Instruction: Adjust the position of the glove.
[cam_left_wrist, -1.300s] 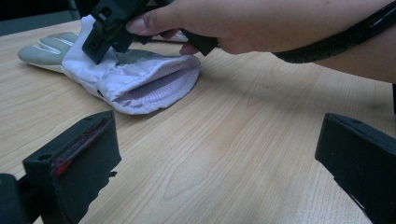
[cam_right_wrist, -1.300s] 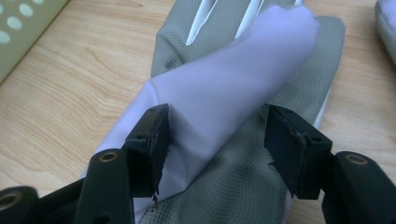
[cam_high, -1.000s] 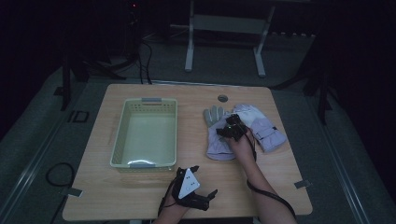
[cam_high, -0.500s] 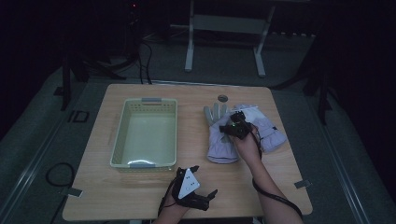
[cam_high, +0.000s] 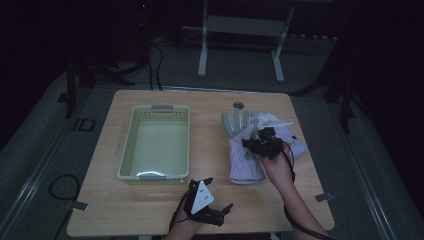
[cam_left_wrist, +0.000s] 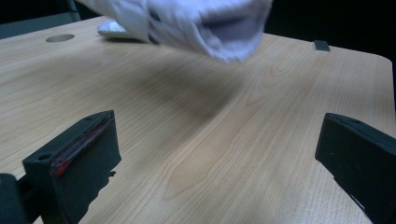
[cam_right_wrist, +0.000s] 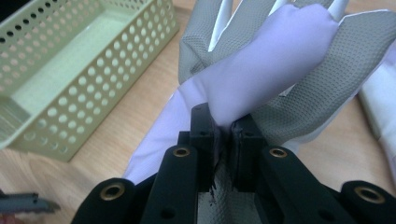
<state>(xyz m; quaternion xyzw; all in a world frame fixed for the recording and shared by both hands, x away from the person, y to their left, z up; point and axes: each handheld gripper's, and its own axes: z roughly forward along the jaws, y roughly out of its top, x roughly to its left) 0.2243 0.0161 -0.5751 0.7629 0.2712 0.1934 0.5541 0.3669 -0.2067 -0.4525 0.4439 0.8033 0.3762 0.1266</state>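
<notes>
Glove (cam_high: 245, 150), white cloth with a grey textured palm side, sits at the right half of the wooden table (cam_high: 210, 205), partly raised. Right gripper (cam_high: 254, 144) has a fold of it pinched tight between its jaws; in the right gripper view (cam_right_wrist: 225, 128) the white cloth bulges out above the closed pads, grey fingers fanned beyond. Jaws have just been closing, with the cloth between them. Glove's cuff end hangs toward the table; in the left gripper view its edge (cam_left_wrist: 205, 28) shows clear of the wood, a shadow beneath. Second glove (cam_high: 287, 132) lies just beside, partly under the right hand. Pale green basket (cam_high: 131, 150) stands well to the left. Left gripper (cam_high: 215, 200) rests near the table's near edge, jaws wide, nothing between them.
</notes>
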